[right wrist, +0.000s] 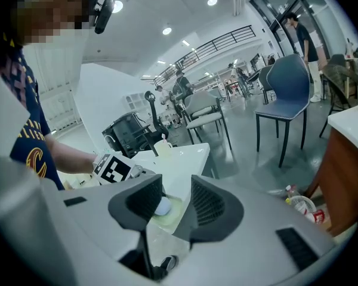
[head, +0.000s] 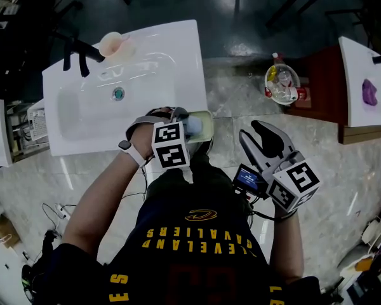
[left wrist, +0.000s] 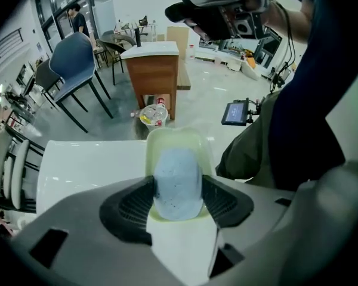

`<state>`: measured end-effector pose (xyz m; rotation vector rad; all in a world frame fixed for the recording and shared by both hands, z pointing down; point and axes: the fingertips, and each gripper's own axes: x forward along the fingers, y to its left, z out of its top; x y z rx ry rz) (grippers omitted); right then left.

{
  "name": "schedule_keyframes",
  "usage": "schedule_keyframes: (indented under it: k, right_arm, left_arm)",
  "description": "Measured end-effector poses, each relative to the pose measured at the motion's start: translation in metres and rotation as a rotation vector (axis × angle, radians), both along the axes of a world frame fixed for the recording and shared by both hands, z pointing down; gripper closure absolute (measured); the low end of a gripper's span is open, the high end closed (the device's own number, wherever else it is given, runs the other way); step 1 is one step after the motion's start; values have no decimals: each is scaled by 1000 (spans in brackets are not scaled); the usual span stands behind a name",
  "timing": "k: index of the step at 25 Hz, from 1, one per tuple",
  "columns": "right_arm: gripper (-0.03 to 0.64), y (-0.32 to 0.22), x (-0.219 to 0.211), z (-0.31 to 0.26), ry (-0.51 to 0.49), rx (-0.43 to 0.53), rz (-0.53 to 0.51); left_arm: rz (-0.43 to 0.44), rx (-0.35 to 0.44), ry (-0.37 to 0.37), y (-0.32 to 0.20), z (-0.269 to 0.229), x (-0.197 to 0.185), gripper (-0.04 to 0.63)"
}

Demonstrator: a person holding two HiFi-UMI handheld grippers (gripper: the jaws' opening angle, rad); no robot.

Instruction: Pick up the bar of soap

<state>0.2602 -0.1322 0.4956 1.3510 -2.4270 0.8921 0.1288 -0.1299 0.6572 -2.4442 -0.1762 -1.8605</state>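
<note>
Left gripper (left wrist: 178, 202) jaws were closing about the bar of soap (left wrist: 178, 174), seemingly not pinching yet; centre, then lift. Right gripper (right wrist: 172, 202) gaped empty.

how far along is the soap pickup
Done: the left claw is down at the green dish, with the bar of soap between its jaws. In hand: those jaws are closing on it. Left: the lift; the bar lies in the dish. The right claw hangs open, aside.
</note>
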Motion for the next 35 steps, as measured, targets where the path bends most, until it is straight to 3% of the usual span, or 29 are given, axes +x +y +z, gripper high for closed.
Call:
schedule_keyframes:
  k: [2,6,13,22,31,35]
  right_arm:
    - [456,0,-2,0,-7,0,-1]
    - [456,3,-3,3,-20,-1,2]
    - [456,8,-6,5,-48,-10,16]
    - [457,15,-16,-5,-34,1,19]
    - [457,15,-42,1,-45,-13,-16]
    - [457,10,-48,0,-56,-11,-21]
  left_arm:
    - [8,-17,-19,3,0,0,325]
    - [32,34,-70,2,2,0,325]
    - [17,37,-43,-1,2,5,328]
    - [-129,-45,97,-1,-17,4,331]
    - [-158,-24,167,-4,-30,-3,331]
    - [-237,-54,260,-10,-47,-2,331]
